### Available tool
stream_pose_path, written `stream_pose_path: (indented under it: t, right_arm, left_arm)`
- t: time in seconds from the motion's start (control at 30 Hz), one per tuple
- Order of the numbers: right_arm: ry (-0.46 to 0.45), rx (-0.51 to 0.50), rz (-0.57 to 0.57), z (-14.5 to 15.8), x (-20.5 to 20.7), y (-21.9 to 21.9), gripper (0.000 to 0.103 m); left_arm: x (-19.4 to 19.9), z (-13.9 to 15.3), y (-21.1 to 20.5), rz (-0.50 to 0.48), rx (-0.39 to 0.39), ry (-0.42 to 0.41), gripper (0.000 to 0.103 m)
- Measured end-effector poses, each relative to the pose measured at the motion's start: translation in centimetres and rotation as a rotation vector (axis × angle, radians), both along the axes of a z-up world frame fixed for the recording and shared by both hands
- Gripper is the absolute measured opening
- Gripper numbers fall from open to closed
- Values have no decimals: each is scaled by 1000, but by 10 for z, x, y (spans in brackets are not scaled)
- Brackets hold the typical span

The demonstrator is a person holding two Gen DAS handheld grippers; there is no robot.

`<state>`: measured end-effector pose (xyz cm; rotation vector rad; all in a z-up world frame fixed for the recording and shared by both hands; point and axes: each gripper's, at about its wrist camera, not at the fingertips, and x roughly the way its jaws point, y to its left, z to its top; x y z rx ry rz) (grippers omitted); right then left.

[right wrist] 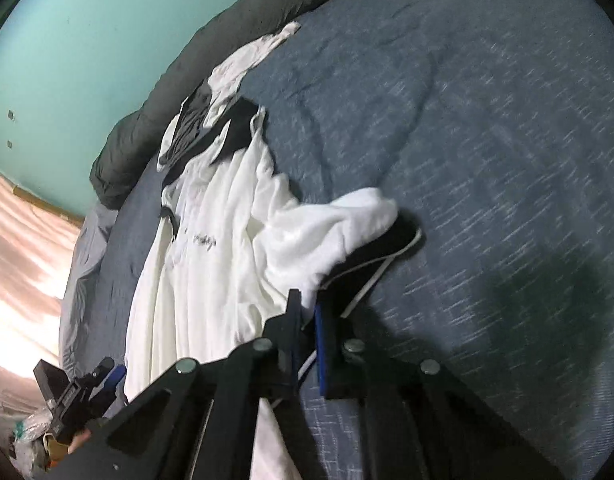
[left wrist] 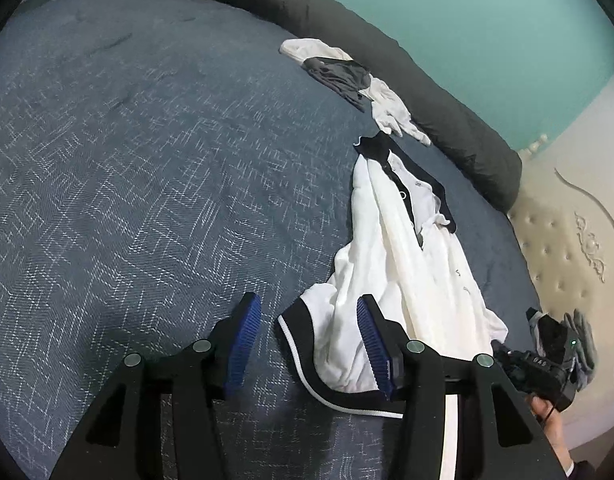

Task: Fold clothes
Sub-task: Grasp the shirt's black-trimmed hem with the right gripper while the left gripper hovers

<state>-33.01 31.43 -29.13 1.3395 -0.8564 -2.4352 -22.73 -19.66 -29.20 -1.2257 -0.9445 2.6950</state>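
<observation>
Left gripper fingers apart; right gripper fingers pinched.

shirt lying on bed, right side | smaller garments lying beyond it, far right | rolled duvet running along bed's far edge

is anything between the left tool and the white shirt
Nothing visible. The left tool is open right at the white shirt, its black hem lying between the fingers on the blue bedspread. The right tool is already shut on the hem.
</observation>
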Motion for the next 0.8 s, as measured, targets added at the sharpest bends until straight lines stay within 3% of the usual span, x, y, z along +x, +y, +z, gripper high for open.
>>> stream_pose_path:
  t: [0.3,0.53,0.67,0.8]
  right_arm:
    - [70,95,-69,56,-7,58,5]
    - [109,180,-107,81,-19,90,5]
    - [113,167,-91,81,-25,90,5]
    - [24,142,-35,50,-25,78,5]
  left_arm:
    - [1,-2,-2,4,5,-12,54]
    - [1,-2,-3,2,3,-16,54]
    - [-1,-3,-6,6,14,-20,54]
    - [-2,-6,-7,-4,29,-30,54]
